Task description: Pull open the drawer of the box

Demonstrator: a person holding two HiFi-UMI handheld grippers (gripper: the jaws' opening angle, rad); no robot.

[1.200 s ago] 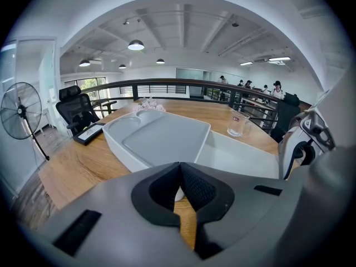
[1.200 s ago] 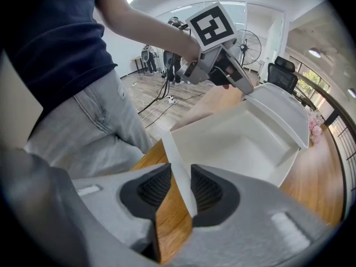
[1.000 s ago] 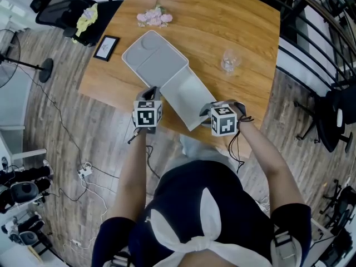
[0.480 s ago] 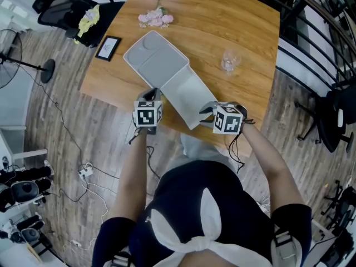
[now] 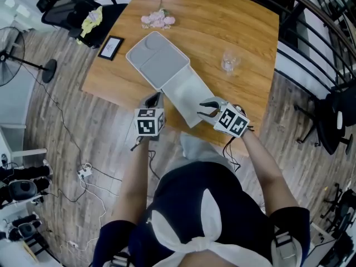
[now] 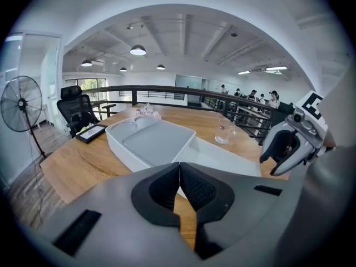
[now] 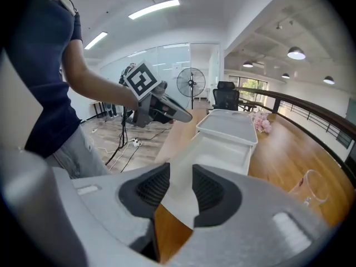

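I judge the pulling step as good as done. The white plastic drawer stands far out of the flat white rectangular box on the brown wooden table, and its front edge is near the table's edge in front of me. My right tongs have just been opening. The jaws stand apart, and in the right gripper view the drawer's front edge shows in the gap, but the pads do not press it, so the drawer is released. My left tongs are clenched on nothing, pads together, just beside the box's near corner. The next move, I think, only asks me to take both tongs clear without bumping the drawer; if it must come out further, the right jaws have to close on that front edge
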